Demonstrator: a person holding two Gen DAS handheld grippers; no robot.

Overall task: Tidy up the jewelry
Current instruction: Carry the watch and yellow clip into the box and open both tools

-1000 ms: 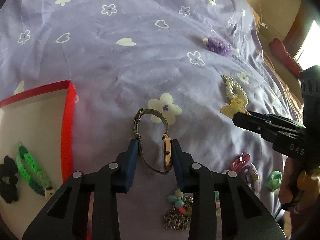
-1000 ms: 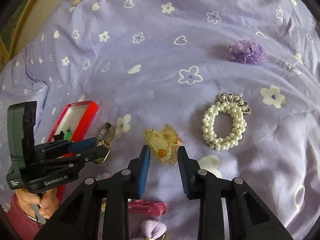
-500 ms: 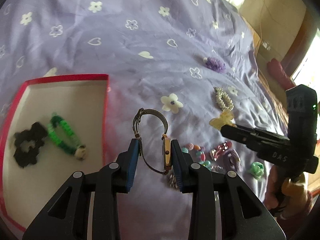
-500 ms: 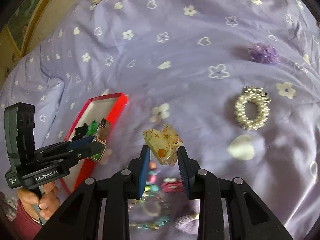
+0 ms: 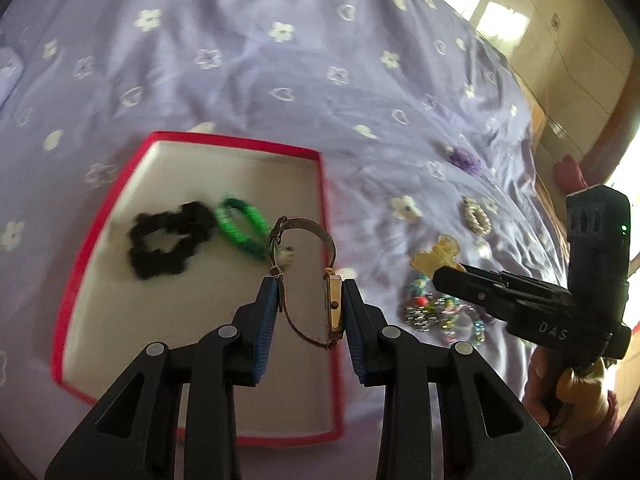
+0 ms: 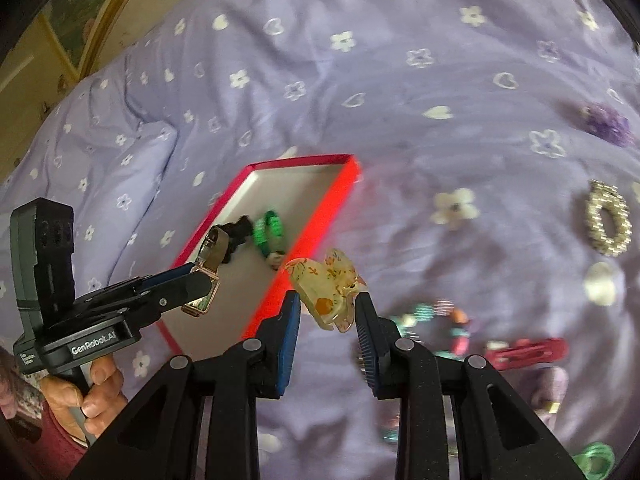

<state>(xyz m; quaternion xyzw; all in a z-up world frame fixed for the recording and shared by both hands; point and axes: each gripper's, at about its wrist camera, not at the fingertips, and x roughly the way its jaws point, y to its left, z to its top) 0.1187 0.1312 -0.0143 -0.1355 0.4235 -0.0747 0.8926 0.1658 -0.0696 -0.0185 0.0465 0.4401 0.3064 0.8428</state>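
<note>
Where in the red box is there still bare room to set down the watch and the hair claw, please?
The red box is bare along its far wall and across its near half. The black scrunchie and green bracelet crowd the middle. Outside, the bedspread beyond the box is open; the jewelry pile to its right is cluttered.

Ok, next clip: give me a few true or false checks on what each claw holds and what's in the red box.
1. The left claw grips a wristwatch. True.
2. The right claw is empty. False: it grips a translucent floral hair claw clip.
3. The red box holds a black scrunchie and a green bracelet. True.
4. The pearl bracelet lies in the box. False: it lies on the purple bedsheet.
</note>
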